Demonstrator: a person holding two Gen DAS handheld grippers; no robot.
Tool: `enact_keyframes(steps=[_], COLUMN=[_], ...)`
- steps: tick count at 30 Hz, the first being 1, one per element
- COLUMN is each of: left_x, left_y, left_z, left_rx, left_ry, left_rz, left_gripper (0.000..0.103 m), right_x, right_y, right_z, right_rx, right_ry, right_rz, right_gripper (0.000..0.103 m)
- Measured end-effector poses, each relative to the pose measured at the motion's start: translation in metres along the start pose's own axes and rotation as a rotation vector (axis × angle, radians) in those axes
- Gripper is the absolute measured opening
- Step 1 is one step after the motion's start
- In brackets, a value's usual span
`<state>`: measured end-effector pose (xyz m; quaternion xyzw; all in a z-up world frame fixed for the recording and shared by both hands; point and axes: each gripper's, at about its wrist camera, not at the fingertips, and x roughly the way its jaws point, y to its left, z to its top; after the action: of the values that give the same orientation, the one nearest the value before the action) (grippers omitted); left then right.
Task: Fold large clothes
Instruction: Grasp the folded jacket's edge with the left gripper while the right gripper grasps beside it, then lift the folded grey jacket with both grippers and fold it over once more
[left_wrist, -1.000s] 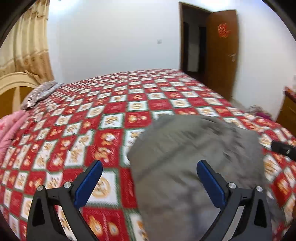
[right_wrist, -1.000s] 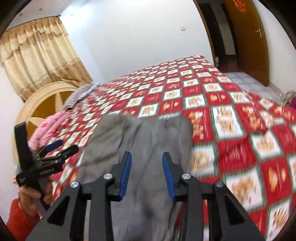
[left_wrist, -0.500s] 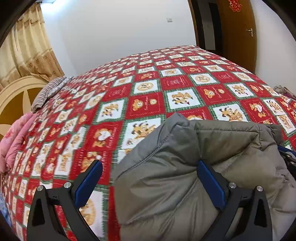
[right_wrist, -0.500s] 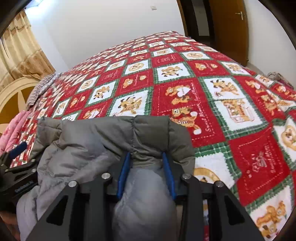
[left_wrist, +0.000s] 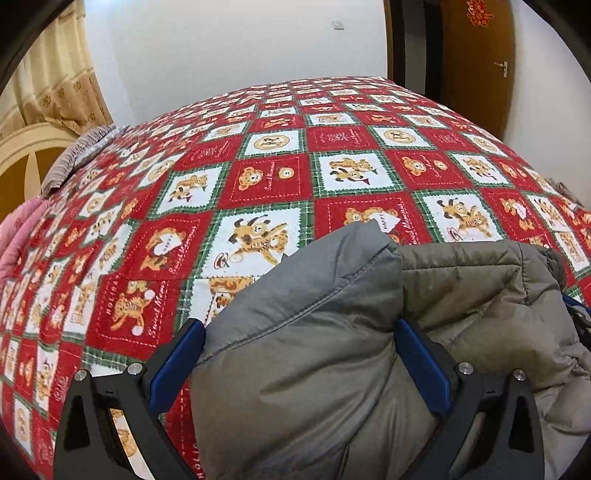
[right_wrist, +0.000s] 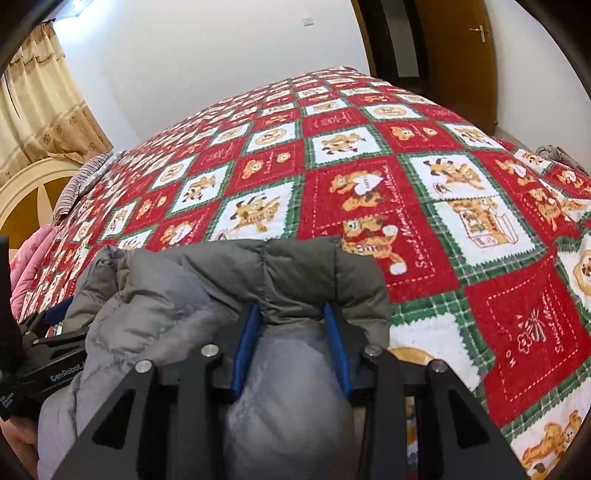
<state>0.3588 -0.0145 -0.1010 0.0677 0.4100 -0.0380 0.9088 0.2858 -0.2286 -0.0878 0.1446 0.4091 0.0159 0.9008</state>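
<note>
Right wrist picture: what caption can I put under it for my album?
Right gripper pinching a puffy grey padded jacket over a red-and-white teddy-bear patchwork bedspread.

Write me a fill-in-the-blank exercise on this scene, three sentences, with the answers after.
1. Both grippers are working on a puffy ____ jacket.
2. The jacket lies on a bed cover patterned with red and white squares showing ____.
3. The right gripper is ____ on a fold of the jacket, while the left gripper stands wide open.

Missing words: grey; bears; shut

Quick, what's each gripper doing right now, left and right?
Left gripper: open wide, grey puffer jacket bulging between its fingers.
Right gripper: shut on grey puffer jacket.
</note>
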Motion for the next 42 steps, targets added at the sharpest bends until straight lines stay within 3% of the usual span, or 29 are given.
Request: enact_keyframes(steps=[9,13,15,17,21,22,26,28,35,38,39,40,41,42], left_x=[-0.012,-0.036,-0.06,-0.085,-0.109,-0.105,-0.066,-0.053,-0.048,-0.046,-0.05,-0.052,-0.056,-0.061], left_y=[-0.001,0.01,0.026,0.048,0.084,0.089,0.081,0.079,0.069,0.062,0.062,0.061,0.062,0.065], left_z=[-0.003,-0.005,-0.009,-0.018,-0.046,-0.055,-0.078,-0.091,-0.082,-0.079,-0.081,-0.081,-0.084,-0.087], left_rx=[0.017,0.044,0.006,-0.05,-0.193,-0.247,-0.385,-0.464,-0.402,-0.355,-0.346,-0.343,-0.354,-0.372], left_ry=[-0.023,0.035,0.043,0.006,-0.057,-0.052,0.071,0.07,0.053,0.035,0.031,0.029,0.032,0.027], left_rz=[0.052,0.03,-0.039,-0.156,-0.361,-0.433,-0.555,-0.618,-0.681,-0.664,-0.664,-0.677,-0.701,-0.717], left_gripper=[0.103,0.102,0.102,0.102,0.102,0.102,0.102,0.102,0.102,0.098,0.089,0.082,0.072,0.066], right_x=[-0.001,-0.008,-0.022,-0.052,-0.093,-0.094,-0.068,-0.066,-0.052,-0.044,-0.044,-0.047,-0.049,-0.051], right_y=[0.004,0.006,0.004,-0.01,-0.027,-0.027,-0.031,-0.031,-0.008,0.0,0.003,0.006,0.008,0.008], right_z=[0.001,0.004,0.004,-0.001,-0.029,-0.035,-0.059,-0.063,-0.062,-0.059,-0.059,-0.061,-0.061,-0.063], right_rx=[-0.031,-0.075,-0.064,-0.004,0.035,0.032,0.043,0.059,-0.057,-0.067,-0.077,-0.084,-0.079,-0.061], right_ry=[0.006,0.059,0.064,0.011,-0.066,-0.062,0.028,0.006,0.054,0.063,0.069,0.076,0.088,0.104], right_rz=[-0.019,-0.038,-0.052,0.036,0.196,0.206,0.211,0.23,0.269,0.261,0.256,0.261,0.285,0.319], right_gripper=[0.04,0.045,0.059,0.065,0.099,0.101,0.101,0.102,0.102,0.102,0.097,0.084,0.077,0.06])
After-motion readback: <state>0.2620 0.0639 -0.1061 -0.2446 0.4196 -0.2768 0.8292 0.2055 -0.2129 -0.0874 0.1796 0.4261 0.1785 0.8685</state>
